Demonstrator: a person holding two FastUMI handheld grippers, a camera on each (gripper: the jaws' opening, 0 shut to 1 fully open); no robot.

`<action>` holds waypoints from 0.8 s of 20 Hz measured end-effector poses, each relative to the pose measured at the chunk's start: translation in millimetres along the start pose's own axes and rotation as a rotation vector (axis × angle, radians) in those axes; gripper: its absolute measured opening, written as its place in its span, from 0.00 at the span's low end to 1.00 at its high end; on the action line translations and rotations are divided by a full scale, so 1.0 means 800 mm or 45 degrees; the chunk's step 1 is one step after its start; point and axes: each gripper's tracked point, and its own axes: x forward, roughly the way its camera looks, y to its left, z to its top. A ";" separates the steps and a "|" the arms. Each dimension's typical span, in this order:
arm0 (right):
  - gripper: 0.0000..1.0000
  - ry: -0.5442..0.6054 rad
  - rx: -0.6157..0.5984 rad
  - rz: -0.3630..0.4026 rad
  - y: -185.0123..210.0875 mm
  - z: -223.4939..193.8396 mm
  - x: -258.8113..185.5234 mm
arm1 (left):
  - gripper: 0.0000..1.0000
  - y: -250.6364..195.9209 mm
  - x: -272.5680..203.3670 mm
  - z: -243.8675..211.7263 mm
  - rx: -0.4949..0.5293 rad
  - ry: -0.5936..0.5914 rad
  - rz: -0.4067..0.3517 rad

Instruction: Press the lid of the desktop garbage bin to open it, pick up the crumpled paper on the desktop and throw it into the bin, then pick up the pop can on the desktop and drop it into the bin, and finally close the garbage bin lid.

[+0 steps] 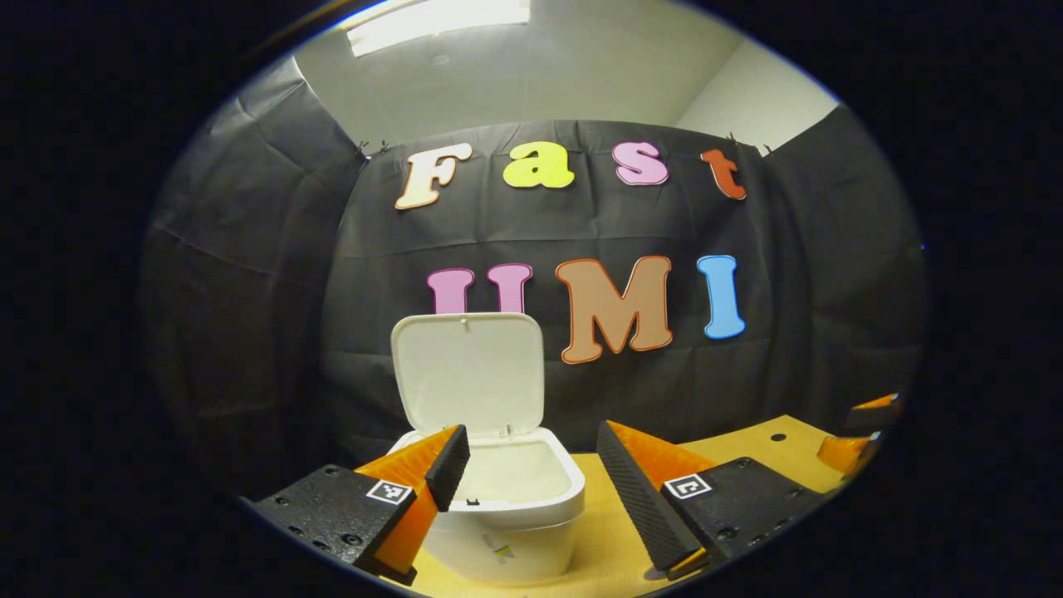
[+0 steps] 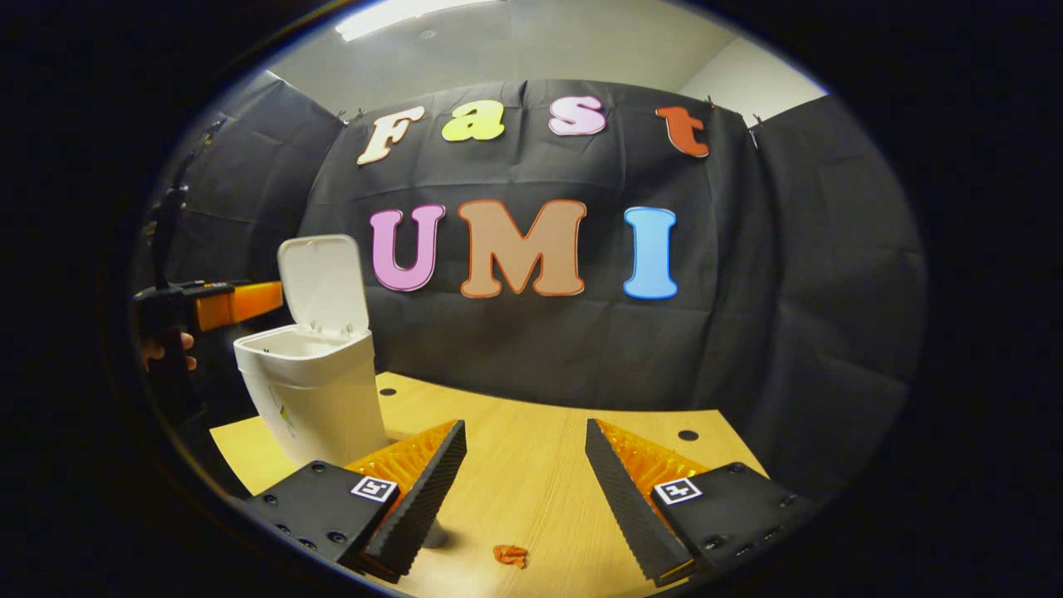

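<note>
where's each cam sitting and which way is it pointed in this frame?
Left gripper view: rides the left gripper, close behind the bin, facing its raised lid and the booth wall; own two fingers spread at the bottom.
Right gripper view: rides the right gripper, low over the table, facing the wall; own fingers spread, a small orange scrap between them; the other gripper and a hand at far left.
Shared: the open bin, the table, the wall.

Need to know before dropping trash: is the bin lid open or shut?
Open: the lid stands upright behind the bin, whose mouth is exposed.
</note>
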 end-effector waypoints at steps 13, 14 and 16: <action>1.00 0.547 -0.104 0.114 0.008 -0.217 0.060 | 0.94 -0.042 -0.058 -0.028 -0.050 0.099 -0.035; 0.97 0.576 -0.122 0.122 0.009 -0.229 0.063 | 0.94 -0.043 -0.059 -0.031 -0.050 0.112 -0.030; 1.00 0.630 -0.156 0.140 0.011 -0.251 0.066 | 0.94 -0.047 -0.062 -0.035 -0.043 0.132 -0.029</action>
